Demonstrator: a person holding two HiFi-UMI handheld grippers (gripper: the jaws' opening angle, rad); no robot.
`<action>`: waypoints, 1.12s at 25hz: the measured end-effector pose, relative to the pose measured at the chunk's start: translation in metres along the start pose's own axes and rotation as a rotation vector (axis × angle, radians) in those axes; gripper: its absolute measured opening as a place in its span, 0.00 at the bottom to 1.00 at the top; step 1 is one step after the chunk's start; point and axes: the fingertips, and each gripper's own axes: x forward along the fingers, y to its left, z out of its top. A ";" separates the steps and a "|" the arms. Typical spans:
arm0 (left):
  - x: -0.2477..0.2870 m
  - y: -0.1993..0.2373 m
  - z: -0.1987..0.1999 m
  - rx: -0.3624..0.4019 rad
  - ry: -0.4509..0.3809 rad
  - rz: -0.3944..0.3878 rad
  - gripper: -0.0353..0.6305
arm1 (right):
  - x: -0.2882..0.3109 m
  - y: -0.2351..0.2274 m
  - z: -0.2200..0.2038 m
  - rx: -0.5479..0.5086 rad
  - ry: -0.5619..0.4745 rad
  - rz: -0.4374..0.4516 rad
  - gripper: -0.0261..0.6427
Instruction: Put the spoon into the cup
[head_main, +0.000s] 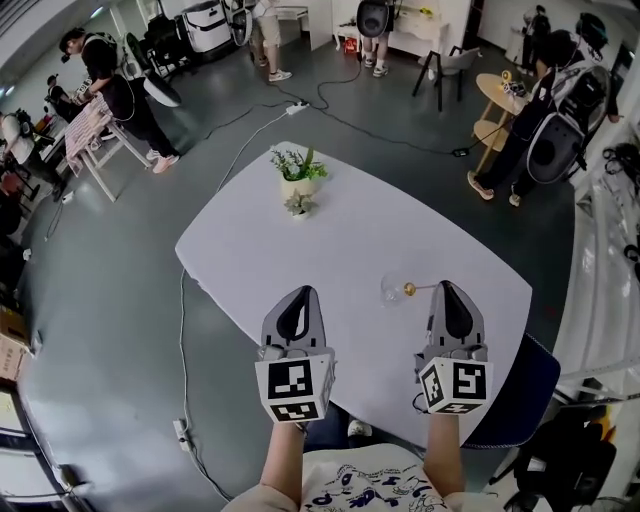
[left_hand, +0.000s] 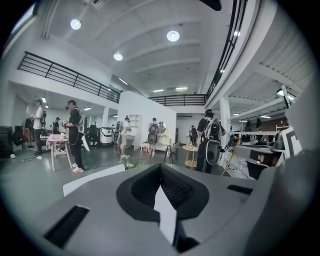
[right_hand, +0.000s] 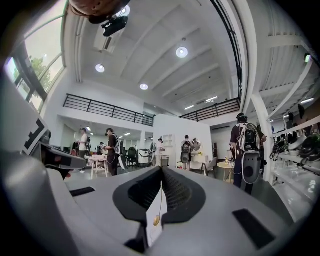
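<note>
1. Busy open hall, grey floor, ppl w/ rigs all around. White bench (head_main: 330, 240) carries a potted plant (head_main: 299, 180) nr its far edge.
2. Spoon (head_main: 410, 289) lies flat on the bench's right half, closer to the near edge. Its gold bowl is just beside the cup (head_main: 391, 291), not in it.
3. Spoon prob. light, stiff, thin, slick, so best pinched mid-handle. Cup looks like clear glass: fragile, tips easily.
4. Left hand-held gripper (head_main: 301, 292) & right hand-held gripper (head_main: 447, 288): jaws together, nothing clamped.
5. Handle's end is hidden behind the right hand-held gripper. Cup outline barely readable; can't tell if spoon touches it.
</note>
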 end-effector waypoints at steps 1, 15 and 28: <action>0.009 0.003 0.001 0.000 0.007 -0.007 0.07 | 0.008 0.000 -0.002 0.001 0.009 -0.005 0.07; 0.136 0.015 -0.025 0.015 0.134 -0.161 0.07 | 0.097 -0.014 -0.069 0.006 0.165 -0.073 0.07; 0.195 0.009 -0.068 0.010 0.245 -0.241 0.07 | 0.125 -0.031 -0.137 0.050 0.307 -0.110 0.07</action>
